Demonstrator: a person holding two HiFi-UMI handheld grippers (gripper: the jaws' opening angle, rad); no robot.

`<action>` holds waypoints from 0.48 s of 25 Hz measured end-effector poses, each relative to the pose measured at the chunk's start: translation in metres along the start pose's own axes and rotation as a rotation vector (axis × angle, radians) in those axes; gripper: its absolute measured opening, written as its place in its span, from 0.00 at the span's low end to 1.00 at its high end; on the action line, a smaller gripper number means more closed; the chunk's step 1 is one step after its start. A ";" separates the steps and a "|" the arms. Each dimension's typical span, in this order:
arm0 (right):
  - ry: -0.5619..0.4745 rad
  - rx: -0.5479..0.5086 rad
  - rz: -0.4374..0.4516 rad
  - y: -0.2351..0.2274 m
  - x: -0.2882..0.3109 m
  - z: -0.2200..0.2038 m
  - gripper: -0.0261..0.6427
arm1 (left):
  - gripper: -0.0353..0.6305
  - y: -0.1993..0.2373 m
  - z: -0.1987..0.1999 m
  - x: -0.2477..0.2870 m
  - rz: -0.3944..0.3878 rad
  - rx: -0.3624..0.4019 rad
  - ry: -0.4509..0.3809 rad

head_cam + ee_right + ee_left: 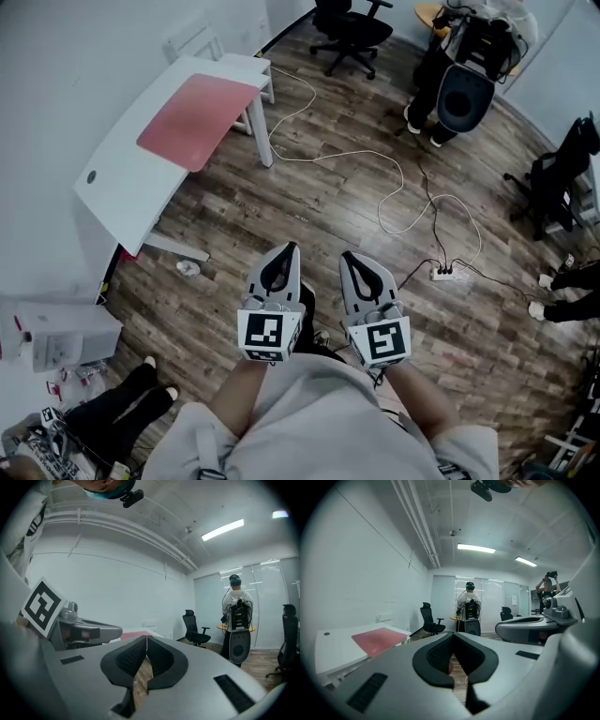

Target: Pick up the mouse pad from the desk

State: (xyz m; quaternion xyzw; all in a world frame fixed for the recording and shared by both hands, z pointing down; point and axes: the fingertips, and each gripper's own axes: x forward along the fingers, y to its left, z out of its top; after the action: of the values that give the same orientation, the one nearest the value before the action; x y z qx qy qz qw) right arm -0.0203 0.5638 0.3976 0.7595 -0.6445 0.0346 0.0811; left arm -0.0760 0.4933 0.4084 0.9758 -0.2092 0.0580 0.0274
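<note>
A white table (122, 183) with rounded corners and a smooth top stands in the upper left of the head view. The mouse pad (197, 120) lies flat on it, at the upper end of the table top. It is a thin rectangle of dull pink-red colour with a soft, matt look. Its long axis runs from the lower left to the upper right of the frame, the same way as the table's length. Its right long edge lies close to the table's right edge. In the left gripper view the mouse pad (377, 640) shows at the left, flat on the table (333, 651).

In the lower middle of the head view, the left gripper (293, 247) points toward the top of the frame. It is well apart from the pad. Its shell is smooth and grey, and its dark, ribbed fingers are pressed together on nothing. Just to the right, the right gripper (346, 254) points the same way, its fingers also pressed together and empty.

The floor (234, 206) is of brown wood planks. A white cable (323, 157) winds over it to a white power strip (443, 273). A black office chair (349, 33) stands at the top, and a person (441, 70) stands at the upper right.
</note>
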 end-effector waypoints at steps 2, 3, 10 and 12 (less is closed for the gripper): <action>0.028 -0.016 0.026 -0.011 0.016 -0.001 0.10 | 0.07 0.007 0.000 0.025 0.015 -0.016 0.004; 0.034 -0.015 0.034 -0.020 0.024 -0.002 0.10 | 0.07 0.010 0.000 0.038 0.020 -0.019 0.006; 0.036 0.003 0.029 -0.086 0.106 0.000 0.10 | 0.07 0.044 -0.001 0.125 0.021 -0.009 0.051; 0.042 0.003 0.052 -0.096 0.136 0.003 0.10 | 0.07 0.063 0.002 0.147 0.028 -0.009 0.067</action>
State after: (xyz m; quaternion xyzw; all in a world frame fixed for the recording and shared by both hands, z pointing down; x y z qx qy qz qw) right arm 0.0966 0.4460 0.4083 0.7416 -0.6623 0.0537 0.0927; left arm 0.0317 0.3764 0.4271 0.9701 -0.2220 0.0902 0.0382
